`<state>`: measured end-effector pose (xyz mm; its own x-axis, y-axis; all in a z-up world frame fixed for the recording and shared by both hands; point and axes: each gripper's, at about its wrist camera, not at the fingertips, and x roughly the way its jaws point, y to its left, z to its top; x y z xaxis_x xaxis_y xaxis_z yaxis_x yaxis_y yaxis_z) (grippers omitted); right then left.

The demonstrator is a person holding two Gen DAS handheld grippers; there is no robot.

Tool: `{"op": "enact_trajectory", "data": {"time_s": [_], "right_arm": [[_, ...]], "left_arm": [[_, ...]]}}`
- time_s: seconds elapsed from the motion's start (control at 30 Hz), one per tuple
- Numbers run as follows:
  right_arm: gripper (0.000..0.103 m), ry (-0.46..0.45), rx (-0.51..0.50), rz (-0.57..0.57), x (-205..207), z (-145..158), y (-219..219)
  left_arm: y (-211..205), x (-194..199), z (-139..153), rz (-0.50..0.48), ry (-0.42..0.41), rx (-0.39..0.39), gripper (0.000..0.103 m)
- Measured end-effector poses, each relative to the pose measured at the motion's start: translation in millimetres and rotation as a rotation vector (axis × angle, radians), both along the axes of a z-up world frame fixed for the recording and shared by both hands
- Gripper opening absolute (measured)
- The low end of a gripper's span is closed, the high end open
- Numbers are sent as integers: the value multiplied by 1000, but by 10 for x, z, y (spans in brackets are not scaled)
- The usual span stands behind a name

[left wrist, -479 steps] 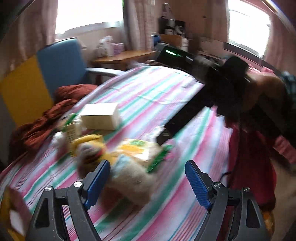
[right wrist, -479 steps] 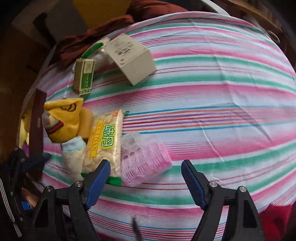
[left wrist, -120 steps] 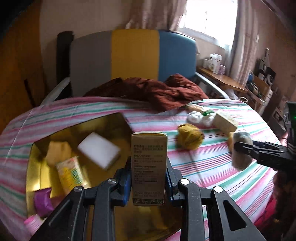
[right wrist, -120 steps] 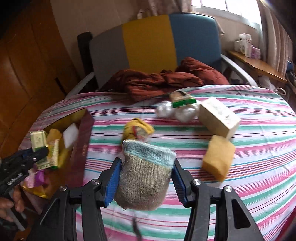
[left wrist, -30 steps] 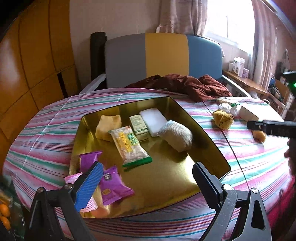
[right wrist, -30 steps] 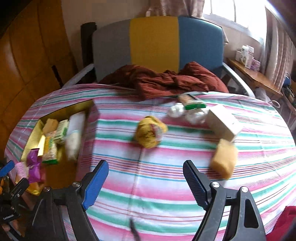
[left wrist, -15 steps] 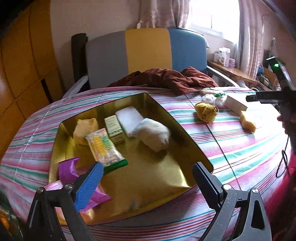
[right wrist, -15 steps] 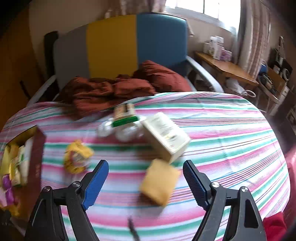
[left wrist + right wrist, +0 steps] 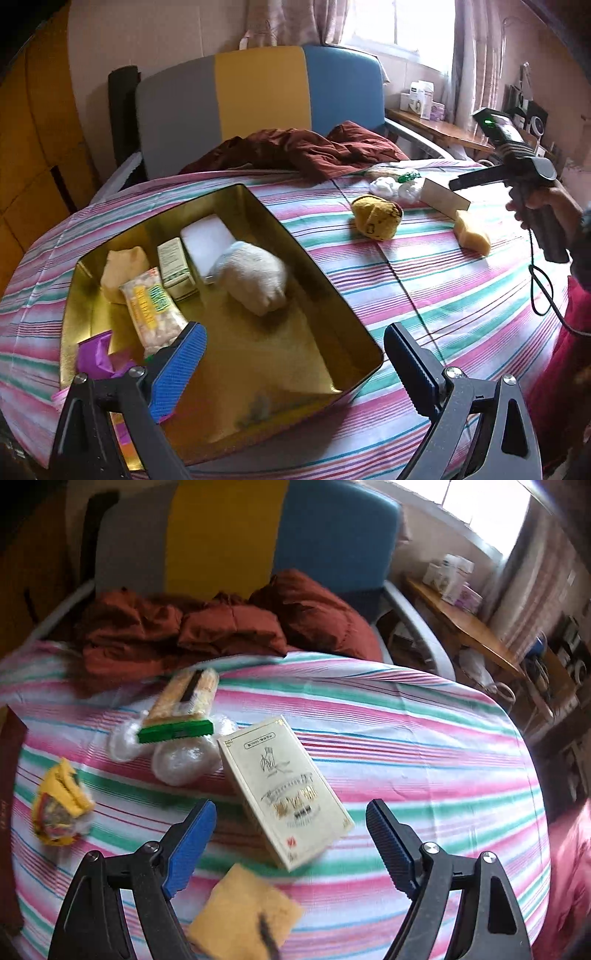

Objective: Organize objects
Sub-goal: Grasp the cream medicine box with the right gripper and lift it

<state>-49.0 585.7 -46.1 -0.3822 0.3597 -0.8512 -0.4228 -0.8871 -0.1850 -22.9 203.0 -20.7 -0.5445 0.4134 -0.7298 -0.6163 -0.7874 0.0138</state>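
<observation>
A gold tray (image 9: 334, 295) on the striped cloth holds a rolled beige sock (image 9: 255, 275), a white block (image 9: 207, 236), a small green box (image 9: 175, 267), a snack packet (image 9: 151, 306) and purple wrappers (image 9: 96, 356). My left gripper (image 9: 293, 354) hangs open over the tray's near end, empty. Out on the cloth lie a cream box (image 9: 284, 790), a yellow sponge (image 9: 243, 914), a yellow sock (image 9: 59, 805), white plastic bundles (image 9: 184, 757) and a green-ended packet (image 9: 181, 710). My right gripper (image 9: 290, 832) is open just above the cream box and the sponge, holding nothing.
A chair (image 9: 258, 99) with grey, yellow and blue panels stands behind the table, with dark red clothing (image 9: 295, 149) spilling onto the cloth. A wooden side table (image 9: 465, 627) with boxes stands at the right. A person's hand (image 9: 539, 203) holds the right gripper's handle.
The right gripper has swung right and lower, from the yellow sock to above the cream box and the sponge. The left gripper has shifted along the tray. Both stayed open.
</observation>
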Motion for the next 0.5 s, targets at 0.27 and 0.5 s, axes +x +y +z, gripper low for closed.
{"op": "enact_trajectory", "data": {"time_s": [0.27, 0.5], "right_arm": [[73, -66, -2, 10, -212, -288, 87], [55, 5, 11, -20, -47, -224, 46]], "left_arm": [[199, -86, -3, -34, -28, 17, 98], [388, -177, 73, -55, -24, 38, 98]]}}
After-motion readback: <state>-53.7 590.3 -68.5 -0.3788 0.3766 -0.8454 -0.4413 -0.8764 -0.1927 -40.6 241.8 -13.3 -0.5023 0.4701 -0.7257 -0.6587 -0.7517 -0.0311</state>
